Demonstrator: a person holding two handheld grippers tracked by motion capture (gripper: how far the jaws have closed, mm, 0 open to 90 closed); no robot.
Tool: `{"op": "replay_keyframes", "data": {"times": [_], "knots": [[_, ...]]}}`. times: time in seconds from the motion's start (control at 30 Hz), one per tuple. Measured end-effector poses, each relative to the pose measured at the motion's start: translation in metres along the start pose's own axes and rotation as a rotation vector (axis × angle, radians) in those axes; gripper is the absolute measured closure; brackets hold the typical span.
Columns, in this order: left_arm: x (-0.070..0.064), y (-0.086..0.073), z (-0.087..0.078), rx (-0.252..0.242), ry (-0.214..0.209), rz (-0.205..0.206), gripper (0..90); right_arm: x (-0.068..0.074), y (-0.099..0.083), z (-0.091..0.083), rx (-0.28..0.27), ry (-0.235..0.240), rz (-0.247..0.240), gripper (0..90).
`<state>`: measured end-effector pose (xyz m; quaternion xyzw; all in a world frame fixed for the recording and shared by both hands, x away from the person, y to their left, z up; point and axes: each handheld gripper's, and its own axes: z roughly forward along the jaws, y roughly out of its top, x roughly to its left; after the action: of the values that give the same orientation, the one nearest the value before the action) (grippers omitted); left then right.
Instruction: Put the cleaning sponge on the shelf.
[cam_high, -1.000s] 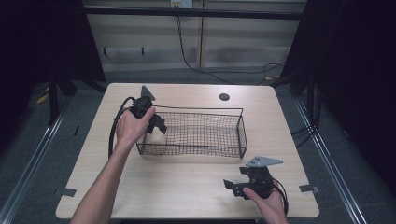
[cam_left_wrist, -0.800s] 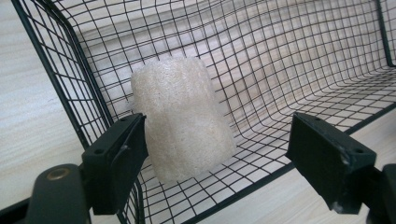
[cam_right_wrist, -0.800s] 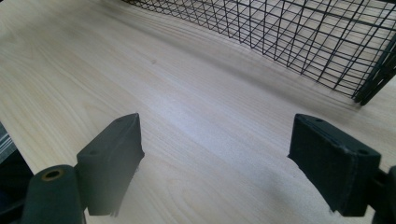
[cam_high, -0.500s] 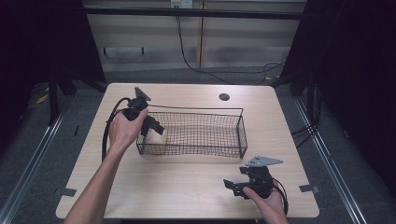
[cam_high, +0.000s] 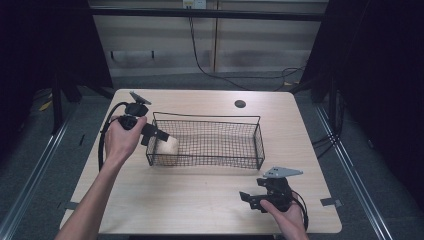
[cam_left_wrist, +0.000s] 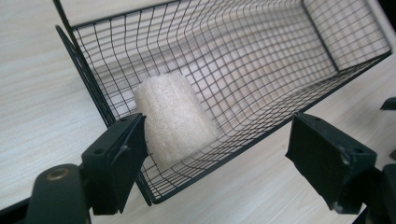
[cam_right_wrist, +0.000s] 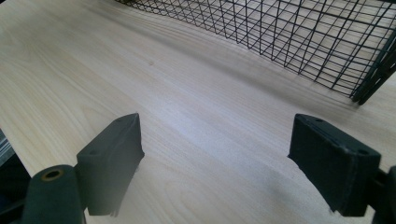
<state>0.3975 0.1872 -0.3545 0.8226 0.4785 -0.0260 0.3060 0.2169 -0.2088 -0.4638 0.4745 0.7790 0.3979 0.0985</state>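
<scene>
At the near right edge of the table (cam_high: 200, 210), the right gripper (cam_high: 250, 199) is resting low in the person's hand, and its jaws are standing wide apart with nothing between them; in the right gripper view they are framing only bare wood. Farther away, in the middle, the wire basket (cam_high: 240, 155) is standing on the table. A pale sponge-like block (cam_high: 167, 146) is lying inside its left end, near the left wall. The left gripper (cam_high: 159, 134) is hovering just above this end, and its jaws are also wide open, holding nothing.
</scene>
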Motion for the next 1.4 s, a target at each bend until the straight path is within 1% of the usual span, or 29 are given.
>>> {"op": "replay_keyframes", "data": {"times": [0.03, 0.1, 0.13, 0.17, 0.27, 0.3, 0.37, 0.4, 0.47, 0.5, 0.57, 0.63, 0.67, 0.7, 0.73, 0.77, 0.8, 0.83, 0.87, 0.97, 1.0, 1.07, 1.17, 1.2, 1.23, 1.3, 1.33, 1.4], "knots": [[0.0, -0.002, -0.002, -0.009, 0.0, 0.002, 19.5, 0.0, 0.0, 0.0, 0.0, 0.0, -0.001, 16.6], [0.0, -0.005, -0.005, -0.008, -0.002, 0.011, 19.5, 0.0, 0.0, 0.0, 0.001, -0.002, 0.0, 16.6], [0.0, -0.007, -0.008, -0.017, -0.01, 0.009, 19.5, 0.0, 0.0, 0.0, 0.001, -0.002, 0.003, 16.6], [0.0, -0.01, -0.011, -0.027, -0.013, 0.022, 19.5, 0.0, 0.0, 0.0, 0.0, -0.002, 0.002, 16.6], [0.0, -0.016, -0.017, -0.054, -0.015, 0.026, 19.2, 0.0, 0.0, 0.001, 0.003, -0.003, -0.001, 16.6], [0.0, -0.019, -0.019, -0.057, -0.004, 0.032, 18.7, 0.0, 0.0, 0.001, 0.003, -0.003, -0.001, 16.6], [-0.001, -0.025, -0.019, -0.052, 0.056, 0.037, 18.0, 0.0, 0.0, 0.001, 0.003, -0.005, -0.001, 16.6], [-0.001, -0.029, -0.018, -0.053, 0.06, 0.046, 18.1, 0.0, 0.0, 0.0, 0.001, -0.003, 0.003, 16.6], [0.0, -0.036, -0.017, -0.047, 0.053, 0.06, 18.7, 0.0, 0.0, 0.001, 0.003, -0.005, 0.006, 16.6], [0.0, -0.04, -0.017, -0.056, 0.064, 0.061, 19.5, 0.0, 0.0, 0.001, 0.003, -0.005, 0.005, 16.6], [0.002, -0.05, -0.017, -0.06, 0.065, 0.08, 19.6, 0.0, 0.0, 0.001, 0.002, -0.006, 0.005, 16.6], [0.004, -0.06, -0.017, -0.082, 0.058, 0.072, 19.6, 0.0, -0.001, 0.001, 0.001, -0.009, 0.007, 16.6], [0.005, -0.065, -0.018, -0.082, 0.061, 0.077, 19.6, -0.001, 0.0, 0.001, 0.0, -0.009, 0.008, 16.6], [0.005, -0.07, -0.018, -0.092, 0.077, 0.073, 19.6, -0.001, 0.0, 0.001, 0.001, -0.01, 0.006, 16.6], [0.007, -0.075, -0.019, -0.098, 0.074, 0.078, 19.6, -0.001, 0.0, 0.0, 0.0, -0.01, 0.006, 16.6], [0.01, -0.081, -0.018, -0.09, 0.065, 0.08, 19.6, 0.0, 0.0, 0.0, -0.001, -0.01, 0.005, 16.6], [0.014, -0.087, -0.018, -0.084, 0.052, 0.075, 19.6, 0.0, -0.001, 0.0, 0.0, -0.011, 0.008, 16.6], [0.019, -0.095, -0.019, -0.104, 0.046, 0.054, 19.6, 0.0, -0.001, 0.0, -0.001, -0.01, 0.006, 16.6], [0.021, -0.1, -0.019, -0.106, 0.052, 0.047, 19.5, -0.001, -0.001, -0.001, -0.001, -0.011, 0.006, 16.6], [0.03, -0.117, -0.017, -0.1, 0.051, 0.023, 19.5, -0.001, -0.001, 0.0, -0.001, -0.013, 0.009, 16.6], [0.031, -0.121, -0.017, -0.099, 0.051, 0.03, 19.5, -0.001, -0.001, 0.0, 0.0, -0.016, 0.009, 16.6], [0.032, -0.13, -0.016, -0.102, 0.048, 0.025, 19.5, -0.001, -0.001, 0.0, 0.001, -0.018, 0.01, 16.6], [0.031, -0.142, -0.013, -0.104, 0.018, 0.033, 19.5, -0.001, -0.001, 0.0, 0.002, -0.021, 0.014, 16.5], [0.031, -0.146, -0.012, -0.113, 0.006, 0.035, 19.5, -0.002, -0.001, 0.0, 0.001, -0.02, 0.015, 16.6], [0.03, -0.149, -0.011, -0.125, 0.004, 0.042, 19.4, -0.002, -0.001, -0.001, 0.0, -0.021, 0.014, 16.6], [0.029, -0.156, -0.01, -0.131, 0.012, 0.05, 18.9, -0.003, -0.001, -0.001, -0.001, -0.026, 0.018, 16.6], [0.028, -0.16, -0.009, -0.132, 0.003, 0.052, 18.5, -0.003, -0.002, -0.001, -0.001, -0.03, 0.019, 16.6], [0.025, -0.167, -0.007, -0.143, -0.001, 0.055, 18.4, -0.003, -0.002, -0.001, 0.0, -0.035, 0.02, 16.6]]}}
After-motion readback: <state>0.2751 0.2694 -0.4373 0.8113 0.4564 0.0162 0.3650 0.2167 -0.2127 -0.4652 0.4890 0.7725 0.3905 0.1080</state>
